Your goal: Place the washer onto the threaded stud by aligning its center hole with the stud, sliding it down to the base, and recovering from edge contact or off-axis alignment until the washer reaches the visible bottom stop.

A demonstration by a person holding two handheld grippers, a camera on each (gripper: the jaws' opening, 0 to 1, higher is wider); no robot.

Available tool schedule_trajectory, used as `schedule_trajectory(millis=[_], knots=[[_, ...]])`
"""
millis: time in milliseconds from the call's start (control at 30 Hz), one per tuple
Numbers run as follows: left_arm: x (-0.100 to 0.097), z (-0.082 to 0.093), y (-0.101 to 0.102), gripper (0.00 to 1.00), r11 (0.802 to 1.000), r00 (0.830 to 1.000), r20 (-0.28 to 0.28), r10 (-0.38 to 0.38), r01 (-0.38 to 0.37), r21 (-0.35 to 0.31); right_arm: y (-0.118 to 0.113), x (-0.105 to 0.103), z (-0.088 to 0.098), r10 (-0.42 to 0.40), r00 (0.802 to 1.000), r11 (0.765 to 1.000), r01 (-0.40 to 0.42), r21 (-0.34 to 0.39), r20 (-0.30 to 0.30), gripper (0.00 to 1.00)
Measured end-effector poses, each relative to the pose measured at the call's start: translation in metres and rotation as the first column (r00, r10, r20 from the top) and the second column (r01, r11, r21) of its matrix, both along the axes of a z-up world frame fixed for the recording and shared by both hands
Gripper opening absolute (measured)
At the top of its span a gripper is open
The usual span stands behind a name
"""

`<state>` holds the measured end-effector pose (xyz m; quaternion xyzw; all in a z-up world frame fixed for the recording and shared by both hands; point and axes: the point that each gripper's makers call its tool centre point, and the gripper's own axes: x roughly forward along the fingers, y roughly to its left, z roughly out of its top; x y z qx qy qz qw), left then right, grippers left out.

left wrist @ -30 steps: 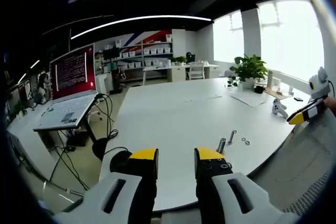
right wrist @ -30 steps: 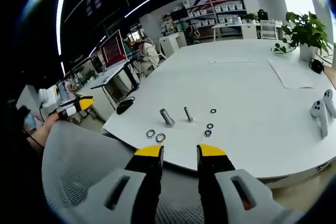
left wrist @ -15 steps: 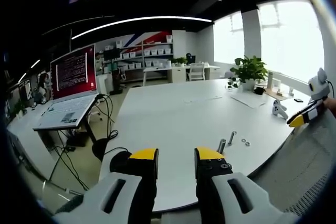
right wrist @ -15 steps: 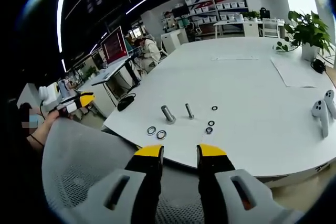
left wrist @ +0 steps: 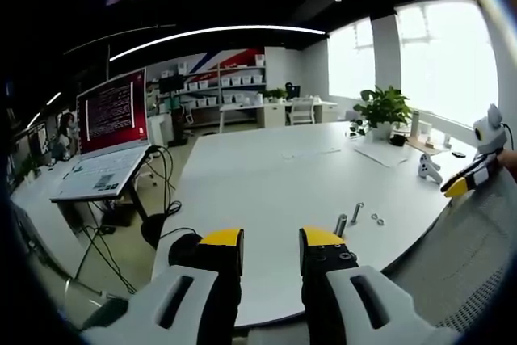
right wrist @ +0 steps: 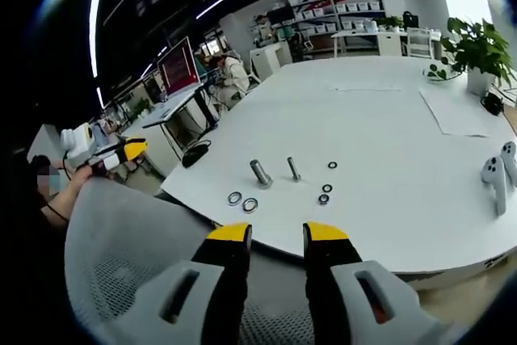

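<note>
White table carries two studs and loose washers; both grippers hold parted, empty jaws

My right claw has yellow tips and black jaws. The bench is white. The washers are silver.

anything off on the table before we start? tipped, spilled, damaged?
One oddity: the thicker stud leans over while the thinner stud beside it looks closer to upright. Washers lie loose and flat on the white table, none threaded yet. No spill or damage visible.
</note>
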<state>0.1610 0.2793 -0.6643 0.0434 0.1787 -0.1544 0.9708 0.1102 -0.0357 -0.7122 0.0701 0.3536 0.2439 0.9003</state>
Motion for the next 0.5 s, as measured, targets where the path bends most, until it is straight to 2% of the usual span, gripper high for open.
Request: schedule_trajectory(millis=[233,367,500], knots=[[0.001,-0.001,0.001,0.25,1.0,1.0,-0.001,0.001,-0.001,0.001,0.004,-0.002,-0.001,0.058,0.998,0.998,-0.058,-0.007,-0.013,0.29],[0.001,-0.001,0.002,0.25,1.0,1.0,0.002,0.005,-0.005,-0.001,0.01,-0.006,-0.005,0.118,0.992,0.993,-0.118,0.012,-0.051,0.29],[0.0,0.0,0.002,0.25,1.0,1.0,0.003,0.007,-0.007,-0.001,0.013,-0.009,-0.008,0.179,0.981,0.984,-0.18,-0.01,-0.071,0.29]])
